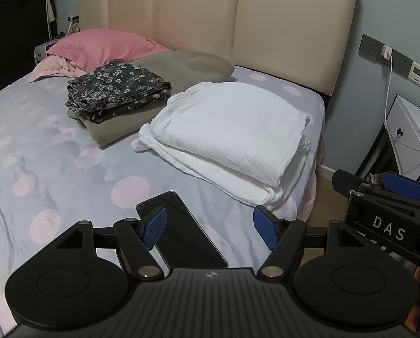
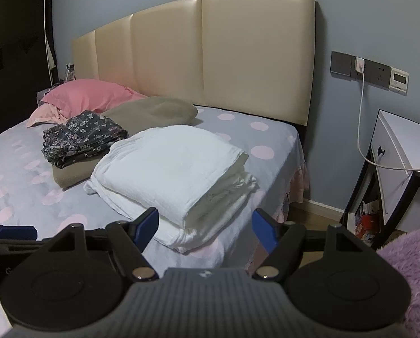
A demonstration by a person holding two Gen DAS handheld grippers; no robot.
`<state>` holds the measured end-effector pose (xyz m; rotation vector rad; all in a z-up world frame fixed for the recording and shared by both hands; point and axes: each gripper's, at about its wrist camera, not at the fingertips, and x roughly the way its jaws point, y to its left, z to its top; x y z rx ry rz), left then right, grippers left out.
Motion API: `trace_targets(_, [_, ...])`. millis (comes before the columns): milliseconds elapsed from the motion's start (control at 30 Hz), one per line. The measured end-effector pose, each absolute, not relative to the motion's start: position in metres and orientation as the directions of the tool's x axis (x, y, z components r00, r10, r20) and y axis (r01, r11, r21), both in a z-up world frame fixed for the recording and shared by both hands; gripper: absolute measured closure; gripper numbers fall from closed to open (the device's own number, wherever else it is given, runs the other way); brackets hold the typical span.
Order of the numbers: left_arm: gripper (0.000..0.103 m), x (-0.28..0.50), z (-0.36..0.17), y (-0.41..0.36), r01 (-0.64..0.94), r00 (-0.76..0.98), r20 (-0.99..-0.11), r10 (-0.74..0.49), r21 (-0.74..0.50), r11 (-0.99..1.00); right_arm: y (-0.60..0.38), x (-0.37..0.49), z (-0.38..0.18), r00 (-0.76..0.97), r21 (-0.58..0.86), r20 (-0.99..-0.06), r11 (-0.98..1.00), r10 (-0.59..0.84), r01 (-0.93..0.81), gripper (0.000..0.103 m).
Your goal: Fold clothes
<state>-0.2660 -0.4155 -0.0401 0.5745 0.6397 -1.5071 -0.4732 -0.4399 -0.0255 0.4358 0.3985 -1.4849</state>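
Lying folded, white cloth runs lengthwise toward the headboard.

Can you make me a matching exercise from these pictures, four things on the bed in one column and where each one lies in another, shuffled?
Things:
1. folded white crinkled cloth
2. dark floral folded garment
3. black flat phone
4. pink soft pillow

Places:
A. against the headboard
B. near the bed's right edge
C. on top of a folded olive cloth
D. on the sheet just ahead of the left hand-held gripper

Pairs: 1-B, 2-C, 3-D, 4-A
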Motion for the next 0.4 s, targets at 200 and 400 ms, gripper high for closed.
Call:
trace_targets(200, [0.036,-0.2660,-0.0385,-0.4133,0.999,-0.033,-0.695,-0.718,-0.043,-0.003,-0.4387,-0.4721,-0.0248,0.049,0.031,-0.506,0.039,-0.861,0.999,0.028])
trace_targets(400, [0.036,-0.2650,-0.0372,-0.4115,0.999,-0.030,-0.692,-0.721,-0.044,0.000,-0.4372,-0.4718,-0.0246,0.050,0.029,-0.503,0.040,-0.863,0.999,0.028])
